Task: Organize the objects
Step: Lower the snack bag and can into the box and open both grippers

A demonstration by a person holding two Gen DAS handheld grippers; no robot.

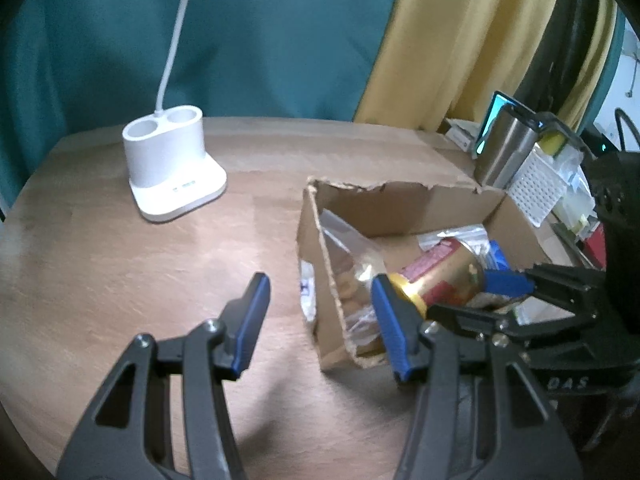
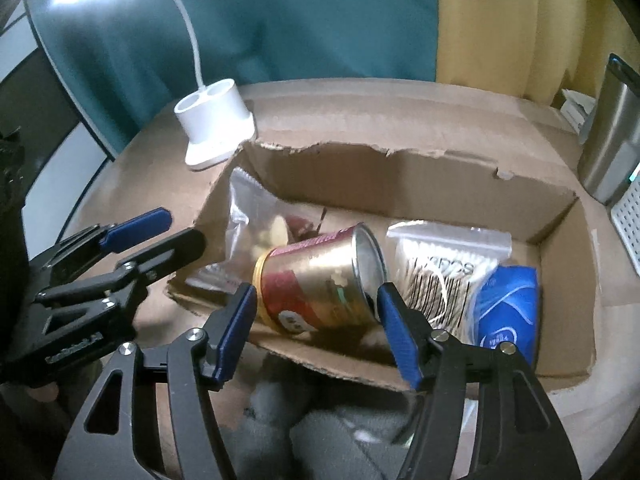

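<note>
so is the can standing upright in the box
No, the can lies on its side in the box, its open metal end tilted up toward the cotton swab bag.

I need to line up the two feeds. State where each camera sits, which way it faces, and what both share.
Left wrist: on the left hand-held gripper, open, facing across the wooden table toward the white lamp base; the right hand-held gripper enters at right.
Right wrist: on the right hand-held gripper, open, looking down into the cardboard box at the gold can.
Shared: box, can, lamp base, steel tumbler.
</note>
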